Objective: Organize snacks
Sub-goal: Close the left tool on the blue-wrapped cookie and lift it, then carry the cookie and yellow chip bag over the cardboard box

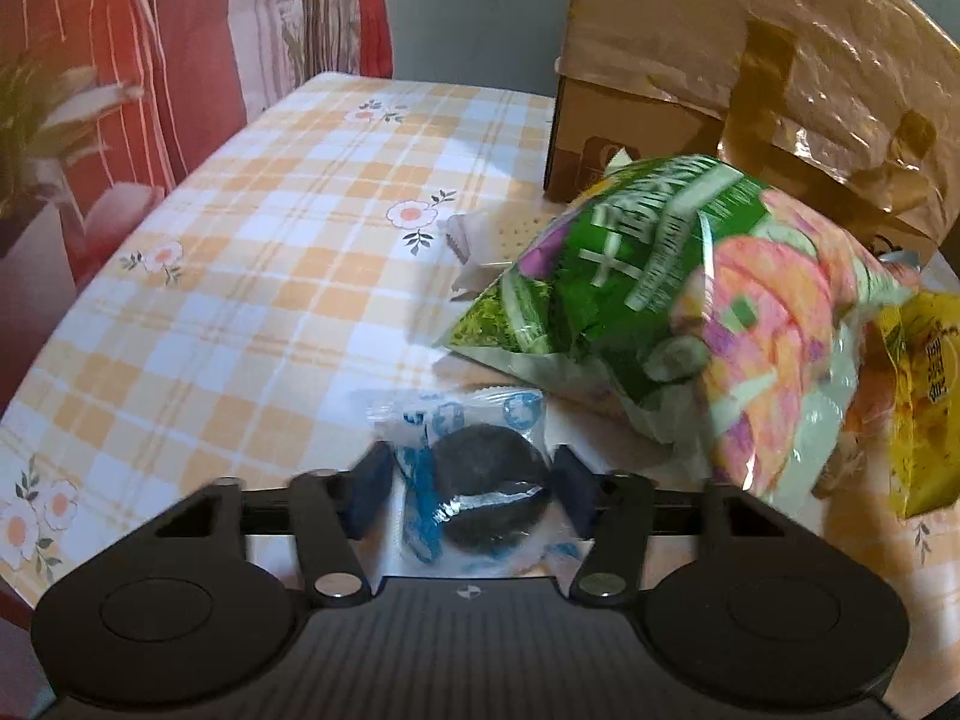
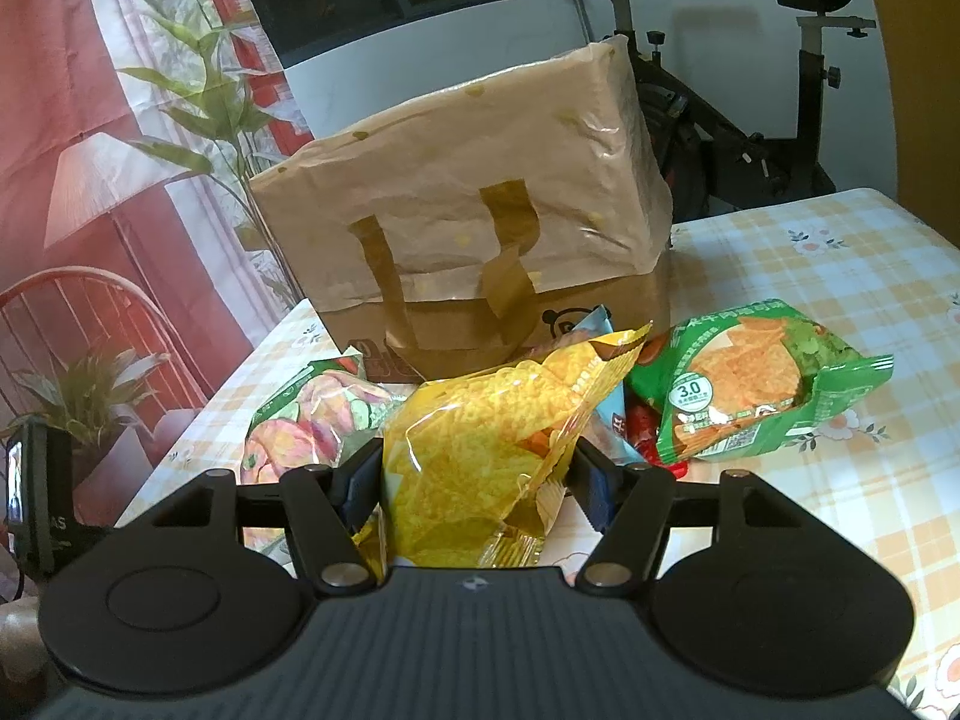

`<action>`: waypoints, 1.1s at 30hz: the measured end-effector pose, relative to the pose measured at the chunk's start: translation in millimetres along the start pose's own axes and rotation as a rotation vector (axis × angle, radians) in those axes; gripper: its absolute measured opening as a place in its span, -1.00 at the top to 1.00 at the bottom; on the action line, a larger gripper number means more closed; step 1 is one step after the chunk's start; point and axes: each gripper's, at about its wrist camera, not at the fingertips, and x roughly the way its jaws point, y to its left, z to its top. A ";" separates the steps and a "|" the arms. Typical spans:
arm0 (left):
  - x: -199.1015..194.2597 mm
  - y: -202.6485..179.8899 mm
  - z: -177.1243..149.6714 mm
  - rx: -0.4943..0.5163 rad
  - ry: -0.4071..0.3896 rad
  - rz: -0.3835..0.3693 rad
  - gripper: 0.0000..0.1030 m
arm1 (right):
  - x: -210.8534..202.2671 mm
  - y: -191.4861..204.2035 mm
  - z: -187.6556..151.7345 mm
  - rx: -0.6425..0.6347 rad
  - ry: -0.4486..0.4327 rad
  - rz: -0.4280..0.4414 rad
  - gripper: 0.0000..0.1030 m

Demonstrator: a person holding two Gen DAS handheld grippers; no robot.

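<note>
My left gripper [image 1: 471, 495] is shut on a clear-wrapped dark cookie [image 1: 489, 495], low over the checked tablecloth [image 1: 240, 276]. A green and pink crisp bag [image 1: 690, 324] lies just right of it and also shows in the right wrist view [image 2: 312, 426]. My right gripper [image 2: 477, 486] is shut on a yellow chip bag [image 2: 480, 450], whose edge shows in the left wrist view [image 1: 924, 408]. Another green chip bag [image 2: 756, 390] lies to the right. A tan tote bag [image 2: 480, 228] stands behind the snacks and also shows in the left wrist view [image 1: 750, 60].
A small white wrapped cracker [image 1: 498, 240] lies by the tote. Blue and red packets [image 2: 630, 426] sit between the yellow and green bags. An exercise bike [image 2: 750, 90] stands behind the table. A red chair [image 2: 90, 324] and patterned curtain are at left.
</note>
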 end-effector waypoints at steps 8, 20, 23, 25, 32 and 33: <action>-20.6 22.8 -12.9 -0.088 -0.012 -0.017 0.01 | -2.3 -0.2 -0.3 0.003 0.000 -0.004 -0.29; -48.7 31.6 -4.1 -0.088 -0.124 -0.038 0.01 | -13.5 3.9 3.9 -0.016 -0.032 -0.021 -0.29; -59.1 33.4 1.9 -0.072 -0.179 -0.040 0.01 | -19.2 3.9 7.9 -0.025 -0.053 -0.037 -0.29; -67.3 35.7 6.9 -0.063 -0.218 -0.049 0.01 | -23.0 3.7 10.8 -0.034 -0.069 -0.046 -0.29; -92.5 39.0 25.6 -0.060 -0.317 -0.089 0.01 | -39.3 3.4 23.0 -0.072 -0.132 -0.068 -0.29; -95.8 38.9 28.2 -0.059 -0.329 -0.099 0.01 | -40.8 3.0 24.9 -0.075 -0.139 -0.069 -0.29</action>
